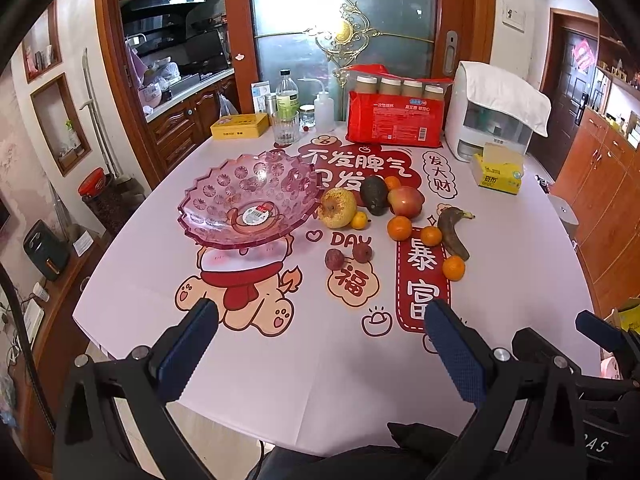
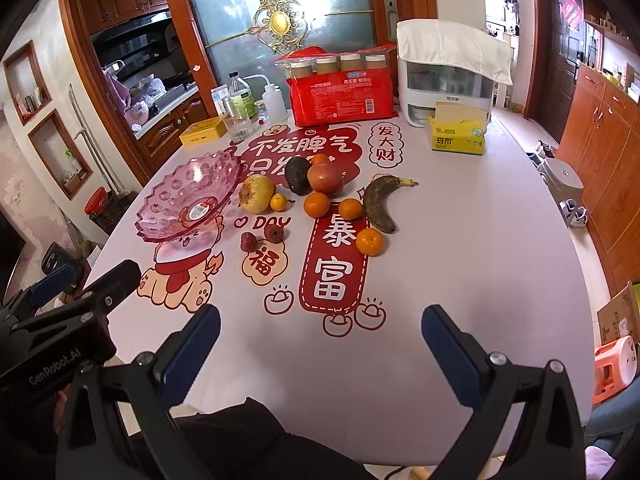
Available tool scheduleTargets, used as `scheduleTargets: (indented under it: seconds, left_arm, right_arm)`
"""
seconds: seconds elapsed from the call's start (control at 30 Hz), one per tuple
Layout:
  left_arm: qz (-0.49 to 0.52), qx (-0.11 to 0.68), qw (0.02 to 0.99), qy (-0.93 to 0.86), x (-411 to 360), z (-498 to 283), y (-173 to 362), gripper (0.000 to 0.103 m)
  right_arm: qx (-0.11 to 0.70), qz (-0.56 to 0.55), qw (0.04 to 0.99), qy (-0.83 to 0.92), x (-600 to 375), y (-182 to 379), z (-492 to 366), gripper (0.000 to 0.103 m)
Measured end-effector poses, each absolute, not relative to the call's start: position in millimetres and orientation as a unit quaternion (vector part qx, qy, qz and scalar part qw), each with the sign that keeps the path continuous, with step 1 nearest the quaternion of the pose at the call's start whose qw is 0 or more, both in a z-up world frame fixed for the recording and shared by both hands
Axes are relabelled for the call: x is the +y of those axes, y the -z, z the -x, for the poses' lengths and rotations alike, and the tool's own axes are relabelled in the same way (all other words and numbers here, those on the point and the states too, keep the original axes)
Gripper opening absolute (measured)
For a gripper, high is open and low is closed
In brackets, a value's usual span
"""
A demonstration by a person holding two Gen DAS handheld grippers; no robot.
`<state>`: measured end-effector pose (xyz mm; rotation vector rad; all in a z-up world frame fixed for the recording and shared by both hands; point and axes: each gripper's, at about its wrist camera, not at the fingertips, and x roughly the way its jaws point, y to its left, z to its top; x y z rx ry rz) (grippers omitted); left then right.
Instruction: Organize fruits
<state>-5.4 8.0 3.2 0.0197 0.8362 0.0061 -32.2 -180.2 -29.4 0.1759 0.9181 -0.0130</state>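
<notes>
Both tools hanging spread wide, holding nothing: left tool [image 1: 320, 344], right tool [image 2: 320, 340], over near worktop [image 2: 460, 248] edge. Fruits [image 2: 324, 196] lying mid-worktop beside pink bowl [image 1: 248, 196]. Red package [image 1: 396, 120], tissue box [image 2: 458, 140], bottles [image 1: 287, 100] standing behind.

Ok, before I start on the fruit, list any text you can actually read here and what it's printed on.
"GenRobot.AI": on the left gripper body, right wrist view.
"不发脾气": tablecloth, red patch.
"发大财": tablecloth, rounded badge.
"暴富": tablecloth, tall red banner.
"福": tablecloth, peach cloud.
"DAY": tablecloth, beside the pear.
"一次性纸杯": red cup pack.
Tissue box, yellow tin, bowl sticker and bottle label: too small to read.
</notes>
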Motion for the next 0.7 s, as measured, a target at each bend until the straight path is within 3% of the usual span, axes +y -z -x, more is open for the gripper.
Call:
scheduleTargets:
  seconds: [0.33,0.7]
  left_arm:
    - [-0.014,0.408,0.913,-0.016,4,24,-7,0.102]
    - [-0.001,0.445,0.895,-0.042,12,-14,7,0.102]
  right_arm:
    - [0.453,-0.083,0.888,-0.005,-175,33,41,0.101]
    - [0.447,-0.093,0.889,0.018,-188,40,25,0.101]
